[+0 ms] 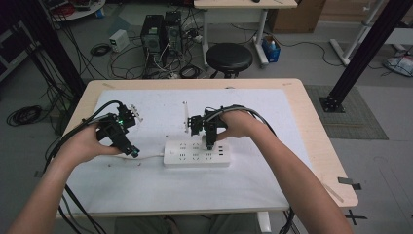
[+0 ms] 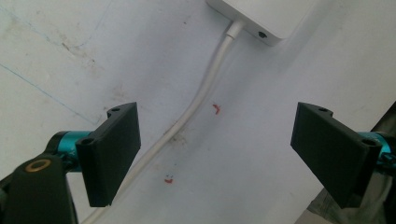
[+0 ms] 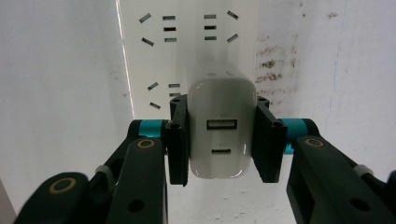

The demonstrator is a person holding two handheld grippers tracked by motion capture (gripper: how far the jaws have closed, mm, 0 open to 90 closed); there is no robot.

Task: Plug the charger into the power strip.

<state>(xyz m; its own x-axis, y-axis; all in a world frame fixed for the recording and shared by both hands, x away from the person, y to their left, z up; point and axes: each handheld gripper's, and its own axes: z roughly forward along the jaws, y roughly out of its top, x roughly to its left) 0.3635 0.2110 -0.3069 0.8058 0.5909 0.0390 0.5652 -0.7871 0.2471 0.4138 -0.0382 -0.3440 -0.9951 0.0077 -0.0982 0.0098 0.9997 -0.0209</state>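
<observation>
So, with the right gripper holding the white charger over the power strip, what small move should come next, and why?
Probably a short push straight down. The right gripper is shut on the white charger, which sits over the sockets of the power strip, so it looks lined up; whether its prongs are already in cannot be told. The left gripper hangs open above the strip's cable, holding nothing.

The power strip point(image 1: 196, 153) looks like smooth white plastic with a slight sheen, and its cable point(image 2: 201, 95) has the same pale, smooth skin. The charger point(image 3: 218, 128) is glossy white plastic (light glints on its rounded edges). Each claw, left point(image 2: 219, 154) and right point(image 3: 219, 142), has matt black plastic jaws with shiny teal metal-looking collars. The bench point(image 1: 316, 131) shows pale wood around a matt white sheet point(image 1: 146, 185), scuffed and stained.
</observation>
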